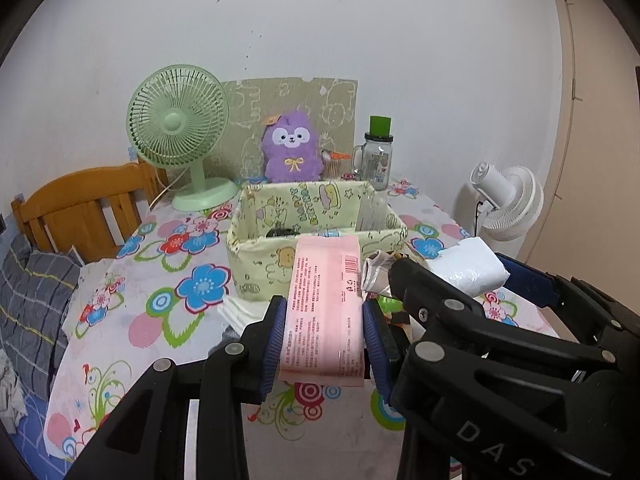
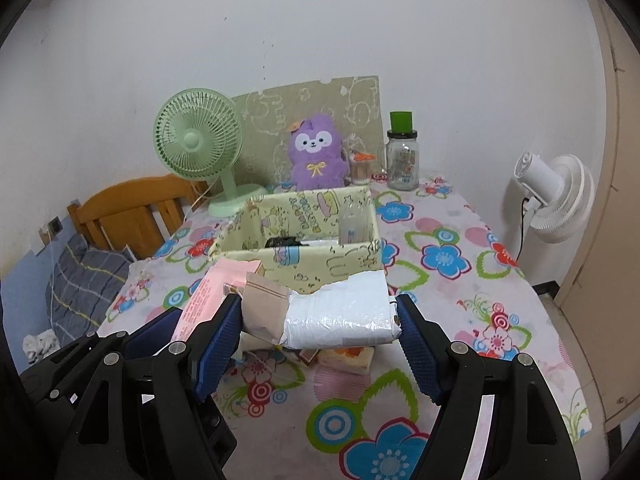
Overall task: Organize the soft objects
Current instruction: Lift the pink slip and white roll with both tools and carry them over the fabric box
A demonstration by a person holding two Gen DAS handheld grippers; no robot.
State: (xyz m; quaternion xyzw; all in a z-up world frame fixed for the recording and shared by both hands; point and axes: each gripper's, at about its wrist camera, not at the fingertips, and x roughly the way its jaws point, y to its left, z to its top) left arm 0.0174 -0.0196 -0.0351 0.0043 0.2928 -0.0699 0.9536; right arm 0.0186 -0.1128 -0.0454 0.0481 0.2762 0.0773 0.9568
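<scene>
My left gripper [image 1: 325, 309] is shut on a pink soft pack [image 1: 324, 276], held off the table with its far end at the front wall of the yellow fabric box [image 1: 256, 264]. My right gripper [image 2: 318, 309] is shut on a white plastic-wrapped pack [image 2: 340, 316] and a beige paper packet [image 2: 264, 304] pressed side by side, just short of the box [image 2: 340, 266]. The white pack [image 1: 472, 268] also shows at the right in the left wrist view. Inside the box lie a dark object [image 2: 284, 242] and a clear bottle [image 2: 352, 220].
Behind the box stand a purple plush [image 2: 316, 152], a green desk fan [image 2: 198, 144] and a green-lidded glass jar [image 2: 402, 160]. More small packs [image 2: 348, 358] lie on the floral tablecloth [image 2: 440, 260] under my right gripper. A wooden headboard [image 1: 80, 208] is left, a white fan [image 2: 556, 196] right.
</scene>
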